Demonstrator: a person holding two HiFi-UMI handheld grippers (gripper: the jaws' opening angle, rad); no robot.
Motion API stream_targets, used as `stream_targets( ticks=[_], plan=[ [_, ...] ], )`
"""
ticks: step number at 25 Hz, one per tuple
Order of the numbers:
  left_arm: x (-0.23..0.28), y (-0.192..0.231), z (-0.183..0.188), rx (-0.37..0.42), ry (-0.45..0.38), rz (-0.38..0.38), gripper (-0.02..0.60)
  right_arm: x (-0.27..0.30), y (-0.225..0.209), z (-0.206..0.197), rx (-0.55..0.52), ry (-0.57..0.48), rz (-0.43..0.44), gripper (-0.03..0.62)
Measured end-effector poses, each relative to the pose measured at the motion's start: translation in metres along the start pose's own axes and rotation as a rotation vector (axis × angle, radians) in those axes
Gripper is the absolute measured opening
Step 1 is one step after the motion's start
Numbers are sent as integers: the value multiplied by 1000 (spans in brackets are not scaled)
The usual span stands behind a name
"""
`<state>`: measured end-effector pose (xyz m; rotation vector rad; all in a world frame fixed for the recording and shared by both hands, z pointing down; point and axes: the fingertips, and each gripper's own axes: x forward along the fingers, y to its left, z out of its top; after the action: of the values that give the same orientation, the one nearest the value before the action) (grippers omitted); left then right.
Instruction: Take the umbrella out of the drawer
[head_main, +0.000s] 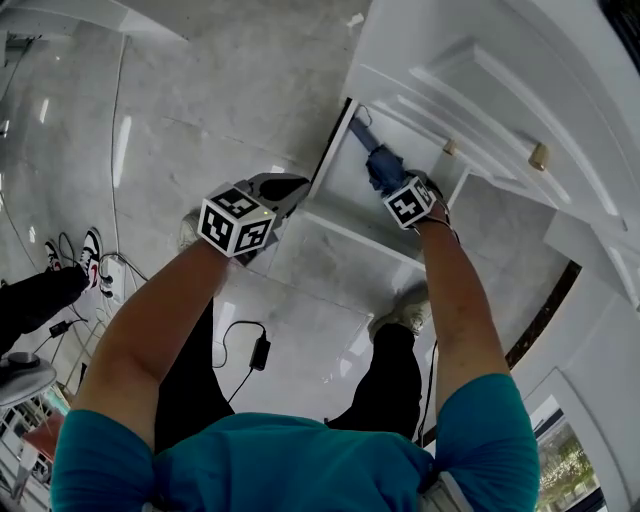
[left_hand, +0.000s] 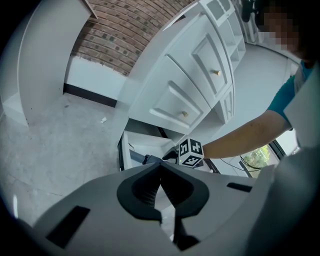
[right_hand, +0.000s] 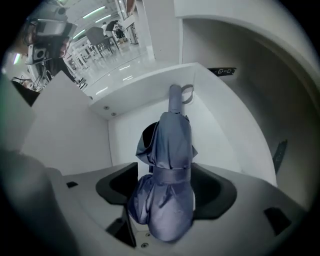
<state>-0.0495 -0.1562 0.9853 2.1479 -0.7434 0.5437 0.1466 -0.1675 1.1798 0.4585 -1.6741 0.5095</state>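
- Folded blue-grey umbrella (right_hand: 167, 165) lies in the open white drawer (right_hand: 220, 125), the lowest one of the cabinet (left_hand: 195, 75). Its handle (right_hand: 175, 97) points toward the far drawer corner.
- Right gripper (right_hand: 165, 175) points down into the drawer, jaws spread wide, one on each side of the umbrella about at its closing strap (right_hand: 170, 175). The pads do not look pressed in; I read this as no grip yet.
- Left gripper (left_hand: 161, 167): jaws closed tip to tip, nothing between them. The head view shows it outside the drawer, just beside its front edge, over the floor.
- Judged step: closing on the umbrella, then lifting.
- Risk 1: jaws catch only loose canopy cloth. The fabric looks slick, so the bundle could slide out on the lift.
- Risk 2: the jaws sit toward one end. The long handle end may droop and knock the drawer wall or front lip.
- Risk 3: the wrist loop (right_hand: 186, 93) at the handle could snag a drawer edge.
- Risk 4: pressing too deep would hit the drawer bottom and jolt the drawer.
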Motion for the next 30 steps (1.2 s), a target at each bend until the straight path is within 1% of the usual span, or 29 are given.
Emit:
stream_targets(
  ticks=[4,6,9,11,16,18,22,23,25,27,30],
  plan=[
    [10,9,-4,21,9,-5,12,27,-10,-2,-34,45,-58,298],
    [13,11,-5,32,11,-9,12,35,-17,-3,-34,66,-87,299],
    [13,14,-2,27,2,-10,12,41,-27,-4,-27,88,-118,298],
    [11,14,-3,20,0,-12,12,44,-28,-5,-20,94,-110,298],
    [13,22,-11,10,2,-1,12,49,-29,-5,-13,86,-31,298],
    [14,25,-14,1,-1,6,12,48,-30,-4,-16,83,-21,299],
    [15,21,-14,-7,-16,3,12,43,-31,-3,-20,39,-35,293],
    [15,20,-13,-9,-22,2,12,43,-30,-2,-29,34,-43,277],
    [12,17,-12,-15,-31,2,12,39,-26,-2,-46,34,-63,270],
    [7,13,-11,-21,-33,2,12,30,-22,-1,-34,28,-77,268],
    [-2,5,-8,-33,-36,6,12,7,-12,1,-9,8,-72,267]
  ],
)
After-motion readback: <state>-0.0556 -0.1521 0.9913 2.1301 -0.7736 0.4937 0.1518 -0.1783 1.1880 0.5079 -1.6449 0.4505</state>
